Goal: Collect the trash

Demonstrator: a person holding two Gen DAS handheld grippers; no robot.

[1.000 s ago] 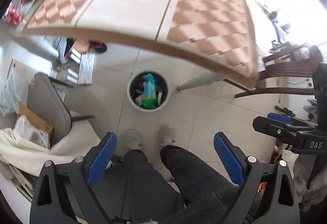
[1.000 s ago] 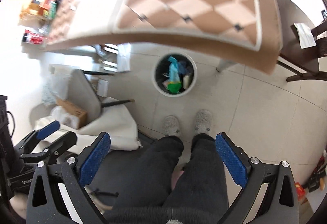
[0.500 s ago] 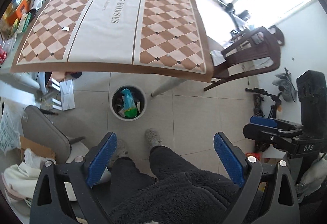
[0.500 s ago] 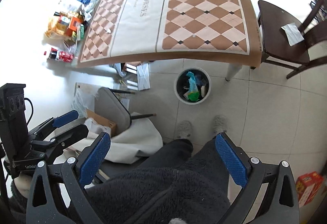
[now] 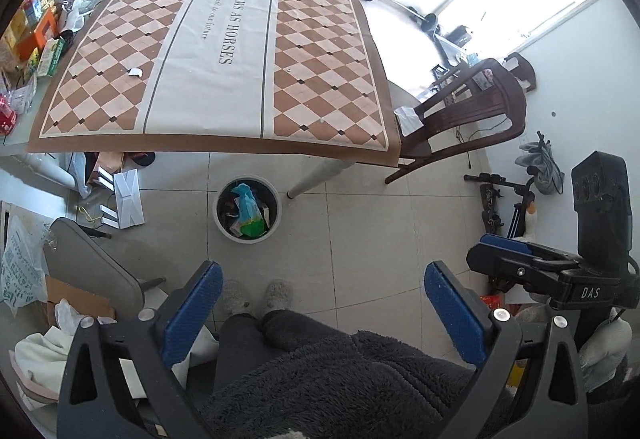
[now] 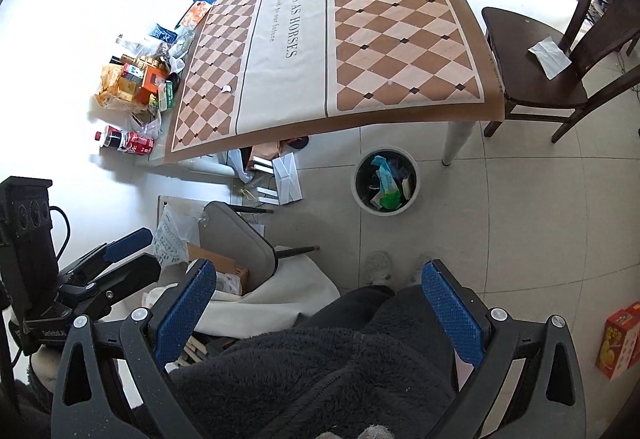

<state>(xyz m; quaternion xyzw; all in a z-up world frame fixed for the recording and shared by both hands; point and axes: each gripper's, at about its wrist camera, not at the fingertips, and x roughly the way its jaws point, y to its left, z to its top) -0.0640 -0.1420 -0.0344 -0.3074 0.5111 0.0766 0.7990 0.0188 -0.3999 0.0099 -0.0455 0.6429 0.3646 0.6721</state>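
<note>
A white trash bin (image 5: pixel 245 239) (image 6: pixel 384 213) with wrappers inside stands on the tiled floor under the table's near edge. A small white scrap (image 5: pixel 135 72) (image 6: pixel 226 89) lies on the checkered tablecloth (image 5: pixel 320 79) (image 6: pixel 400 39). My left gripper (image 5: pixel 322 279) hangs high above the floor; its jaws are opening and hold nothing. My right gripper (image 6: pixel 320 275) is open and empty at about the same height. Below both are the person's dark fleece, legs and slippers (image 5: pixel 276 295).
Snack packs and boxes (image 5: pixel 36 39) (image 6: pixel 136 83) crowd the table's left end, beside a cola bottle (image 6: pixel 124 139). A dark wooden chair (image 5: pixel 472 111) (image 6: pixel 536 79) carrying a paper stands right of the table. A grey chair (image 5: pixel 92 271) (image 6: pixel 236 239), bags and cardboard lie left.
Both grippers have risen and drawn back from the bin. The bin looks smaller, and the whole table top has come into view. Nothing was picked up.
</note>
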